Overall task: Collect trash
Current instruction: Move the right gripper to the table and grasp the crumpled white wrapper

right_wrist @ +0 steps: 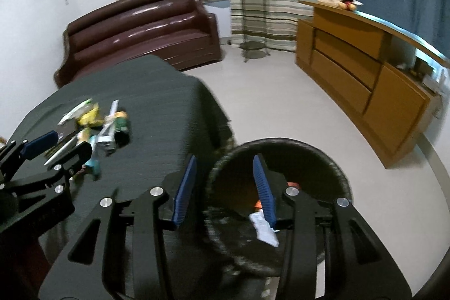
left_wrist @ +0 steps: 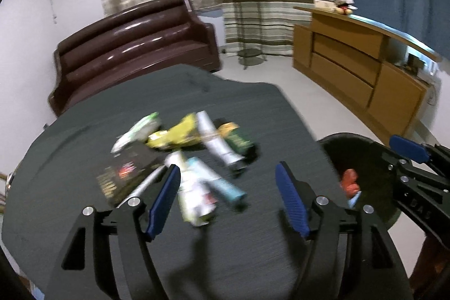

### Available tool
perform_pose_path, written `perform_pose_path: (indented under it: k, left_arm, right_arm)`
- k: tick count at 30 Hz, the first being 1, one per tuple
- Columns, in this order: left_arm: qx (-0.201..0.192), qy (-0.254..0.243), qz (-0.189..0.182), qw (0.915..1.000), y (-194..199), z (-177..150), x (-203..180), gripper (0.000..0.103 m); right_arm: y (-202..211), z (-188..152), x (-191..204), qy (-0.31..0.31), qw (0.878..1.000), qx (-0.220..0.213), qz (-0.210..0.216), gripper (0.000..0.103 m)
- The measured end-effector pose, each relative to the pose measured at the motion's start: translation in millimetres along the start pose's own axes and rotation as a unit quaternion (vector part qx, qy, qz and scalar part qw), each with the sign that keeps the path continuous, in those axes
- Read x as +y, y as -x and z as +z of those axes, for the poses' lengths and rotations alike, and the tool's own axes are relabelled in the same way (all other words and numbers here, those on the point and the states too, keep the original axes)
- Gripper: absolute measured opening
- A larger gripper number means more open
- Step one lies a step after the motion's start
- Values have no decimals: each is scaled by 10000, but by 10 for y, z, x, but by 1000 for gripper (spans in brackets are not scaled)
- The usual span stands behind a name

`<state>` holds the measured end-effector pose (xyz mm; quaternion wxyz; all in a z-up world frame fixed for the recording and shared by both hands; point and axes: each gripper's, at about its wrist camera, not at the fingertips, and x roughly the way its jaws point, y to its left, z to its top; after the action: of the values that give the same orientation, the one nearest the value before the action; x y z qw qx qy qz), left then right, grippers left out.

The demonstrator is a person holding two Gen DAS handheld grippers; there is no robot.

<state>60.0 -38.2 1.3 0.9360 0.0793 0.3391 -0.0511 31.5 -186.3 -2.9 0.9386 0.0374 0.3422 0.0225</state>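
Trash [left_wrist: 185, 151], a blurred heap of wrappers and tubes, lies on the dark table [left_wrist: 84, 137] at twelve o'clock from the left gripper [left_wrist: 227, 198], whose jaws are spread and empty. At three o'clock beside the table stands a black bin [right_wrist: 332, 159] holding scraps; the right gripper [right_wrist: 225, 187] hangs over its rim, jaws apart, gripping nothing.

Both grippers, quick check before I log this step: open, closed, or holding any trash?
Left gripper: open, empty, fingers spread above the trash pile on the table.
Right gripper: open, empty, over the bin's near rim.
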Motion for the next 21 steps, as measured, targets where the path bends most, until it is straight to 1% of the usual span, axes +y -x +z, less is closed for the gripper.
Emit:
perform_pose_path:
  k: [2, 10, 16, 21]
  left_arm:
    - [25, 111, 167, 9998, 19, -37, 182, 68]
    - [38, 428, 621, 9971, 81, -193, 836, 68]
    - [90, 643, 791, 9948, 100, -291, 1193, 69]
    - [120, 756, 858, 9934, 107, -364, 1375, 69]
  right_arm:
    - [-3, 7, 135, 84, 9999, 17, 88, 41]
    - [-22, 29, 700, 375, 9979, 88, 513, 41]
    - [-24, 52, 1147, 637, 9946, 120, 809, 41]
    - [-56, 55, 1401, 835, 9921, 180, 921, 41]
